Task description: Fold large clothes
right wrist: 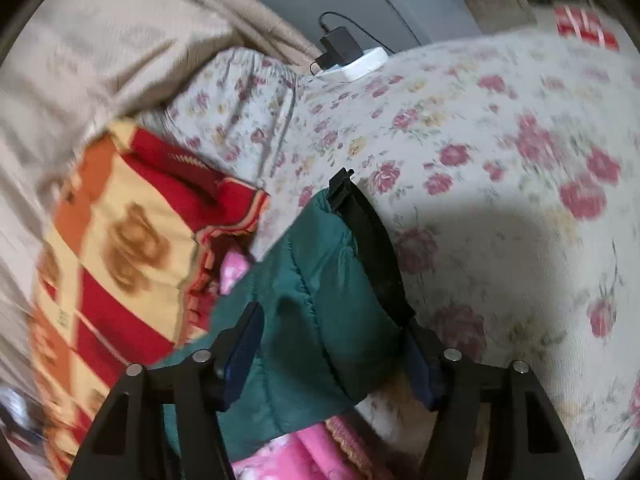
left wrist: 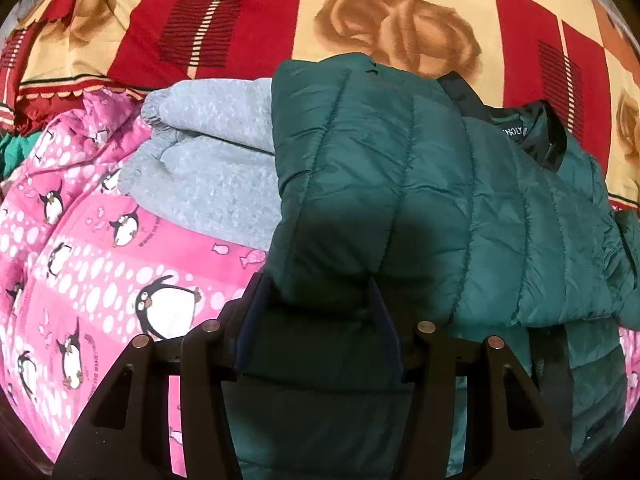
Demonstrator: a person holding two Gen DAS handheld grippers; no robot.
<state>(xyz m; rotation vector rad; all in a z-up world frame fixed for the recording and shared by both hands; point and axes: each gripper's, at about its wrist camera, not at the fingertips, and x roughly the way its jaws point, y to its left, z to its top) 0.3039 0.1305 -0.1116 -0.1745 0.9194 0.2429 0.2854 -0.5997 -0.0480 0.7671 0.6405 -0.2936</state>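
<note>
A dark green quilted puffer jacket (left wrist: pixel 400 180) lies folded over on the bed, its black-lined collar (left wrist: pixel 548 136) to the right. My left gripper (left wrist: pixel 316 292) is shut on a thick fold at the jacket's near edge, and the padding fills the gap between the pads. In the right wrist view, the jacket (right wrist: pixel 320 260) shows a black edge strip (right wrist: pixel 376 248) on its right side. My right gripper (right wrist: pixel 332 332) holds that end, with the left pad against the green quilting and the right pad partly hidden behind the black strip.
A folded grey sweatshirt (left wrist: pixel 208 152) lies left of the jacket on a pink penguin blanket (left wrist: pixel 100 260). A red and cream blanket (left wrist: pixel 240 20) lies behind. A floral sheet (right wrist: pixel 480 160), a beige blanket (right wrist: pixel 100 40) and a charger on a white power strip (right wrist: pixel 360 64) are also here.
</note>
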